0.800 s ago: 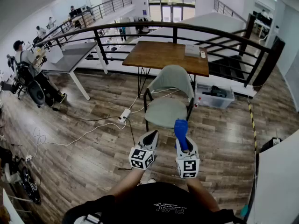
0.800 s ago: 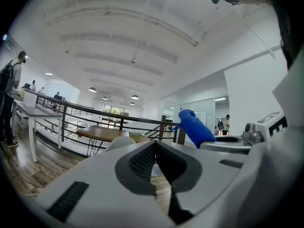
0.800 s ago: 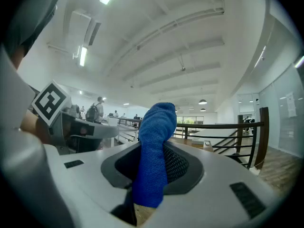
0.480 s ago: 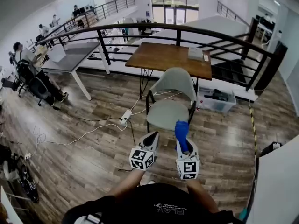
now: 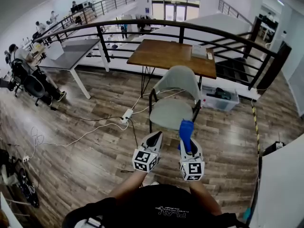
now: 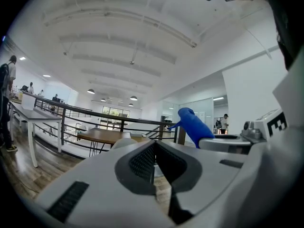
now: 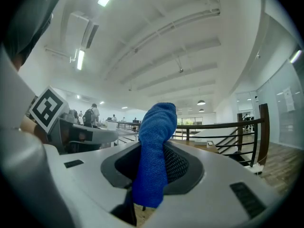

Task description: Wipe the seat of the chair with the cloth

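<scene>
Sticking up from the right claw (image 5: 186, 145) clamped on it, the cloth (image 5: 185, 128) is near the chair (image 5: 170, 114); left claw (image 5: 155, 137) together.

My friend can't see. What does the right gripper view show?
A blue cloth sticks up from the right gripper, whose jaws are shut on it. Behind it are a black railing and a white ceiling with lights.
</scene>
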Motion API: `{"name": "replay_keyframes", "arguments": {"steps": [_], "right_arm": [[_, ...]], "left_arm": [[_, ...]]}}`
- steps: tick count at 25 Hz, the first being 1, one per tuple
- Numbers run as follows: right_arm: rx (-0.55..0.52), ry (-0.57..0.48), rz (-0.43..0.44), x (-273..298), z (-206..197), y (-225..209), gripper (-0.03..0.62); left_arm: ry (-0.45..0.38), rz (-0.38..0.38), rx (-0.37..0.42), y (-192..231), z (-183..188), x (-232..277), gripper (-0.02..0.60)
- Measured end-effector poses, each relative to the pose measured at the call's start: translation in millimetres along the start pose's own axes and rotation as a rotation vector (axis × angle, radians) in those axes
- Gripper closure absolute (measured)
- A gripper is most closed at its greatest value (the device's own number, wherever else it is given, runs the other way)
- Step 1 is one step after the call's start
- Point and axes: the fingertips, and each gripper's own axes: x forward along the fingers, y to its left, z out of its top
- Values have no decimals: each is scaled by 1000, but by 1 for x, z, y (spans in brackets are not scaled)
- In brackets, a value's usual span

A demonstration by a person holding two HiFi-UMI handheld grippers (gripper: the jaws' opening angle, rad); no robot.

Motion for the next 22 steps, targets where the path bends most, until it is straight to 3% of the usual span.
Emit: {"name": "replay_keyframes", "arguments": {"steps": [10,22], "right_arm": [[7,26,-7,9,-6,26,485],[0,29,41,87,-16,-11,485]], "left_arm": [[27,-14,-11,20,-13,-14,575],[26,61,20,65,-7,54,575]]}}
